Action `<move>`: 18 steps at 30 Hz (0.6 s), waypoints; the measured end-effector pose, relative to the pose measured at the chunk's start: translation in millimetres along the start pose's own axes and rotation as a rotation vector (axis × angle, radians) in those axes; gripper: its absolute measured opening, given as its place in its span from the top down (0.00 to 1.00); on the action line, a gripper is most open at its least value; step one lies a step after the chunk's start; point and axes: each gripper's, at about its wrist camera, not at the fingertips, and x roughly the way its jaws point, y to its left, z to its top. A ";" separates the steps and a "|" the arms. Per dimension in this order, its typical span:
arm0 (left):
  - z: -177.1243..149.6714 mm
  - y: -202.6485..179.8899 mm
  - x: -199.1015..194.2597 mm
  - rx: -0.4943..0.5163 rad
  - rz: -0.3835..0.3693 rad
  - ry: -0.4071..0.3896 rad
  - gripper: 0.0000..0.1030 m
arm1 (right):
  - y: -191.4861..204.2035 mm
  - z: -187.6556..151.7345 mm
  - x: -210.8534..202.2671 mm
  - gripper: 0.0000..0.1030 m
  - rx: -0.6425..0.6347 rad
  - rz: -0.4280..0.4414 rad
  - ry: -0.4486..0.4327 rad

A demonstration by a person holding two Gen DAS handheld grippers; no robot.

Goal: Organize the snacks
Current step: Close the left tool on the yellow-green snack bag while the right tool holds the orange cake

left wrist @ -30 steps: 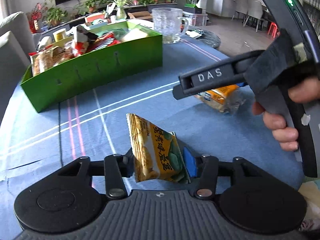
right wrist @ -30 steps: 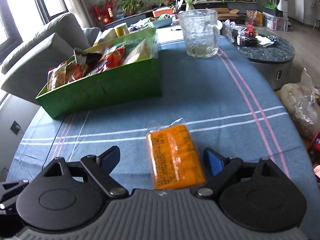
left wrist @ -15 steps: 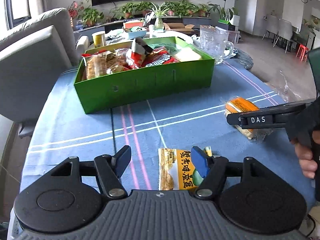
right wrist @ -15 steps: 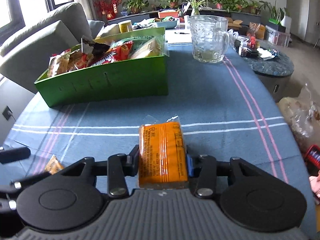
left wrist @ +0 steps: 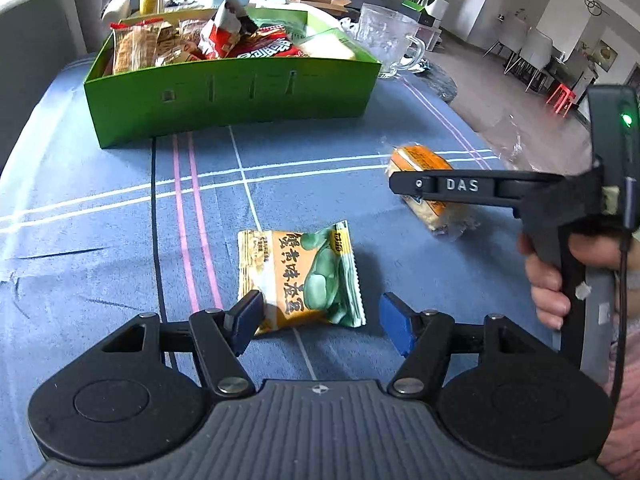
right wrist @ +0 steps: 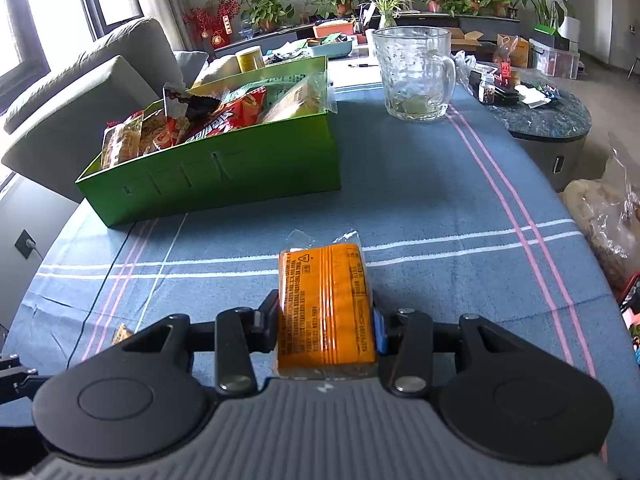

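Note:
A yellow-and-green snack packet (left wrist: 298, 278) lies flat on the blue tablecloth between the fingers of my left gripper (left wrist: 318, 322), which is open and just behind it. My right gripper (right wrist: 326, 326) is shut on an orange wrapped snack (right wrist: 326, 312); the same snack (left wrist: 424, 184) shows in the left wrist view behind the right gripper's arm. A green box (left wrist: 228, 92) full of snack packets stands at the far left of the table, also in the right wrist view (right wrist: 224, 184).
A glass mug (right wrist: 416, 72) stands behind the box to the right. A grey sofa (right wrist: 80, 92) is beyond the table's left edge. A round dark side table (right wrist: 548, 120) and a plastic bag (right wrist: 608, 216) sit off the right edge.
My left gripper has let go of the yellow-and-green packet, which now lies flat on the cloth, and has opened wider. My right gripper has closed on the orange snack.

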 end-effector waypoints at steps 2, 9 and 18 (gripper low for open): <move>3.0 3.8 4.6 -0.007 0.006 -0.001 0.41 | -1.3 0.1 -0.1 0.32 0.007 0.005 -0.001; 14.9 13.0 10.9 -0.035 0.038 -0.019 0.40 | -2.9 -0.9 -0.3 0.32 0.012 0.011 -0.008; 6.7 13.9 3.3 0.002 0.081 -0.018 0.40 | -4.6 -1.5 -0.5 0.32 0.015 0.018 -0.016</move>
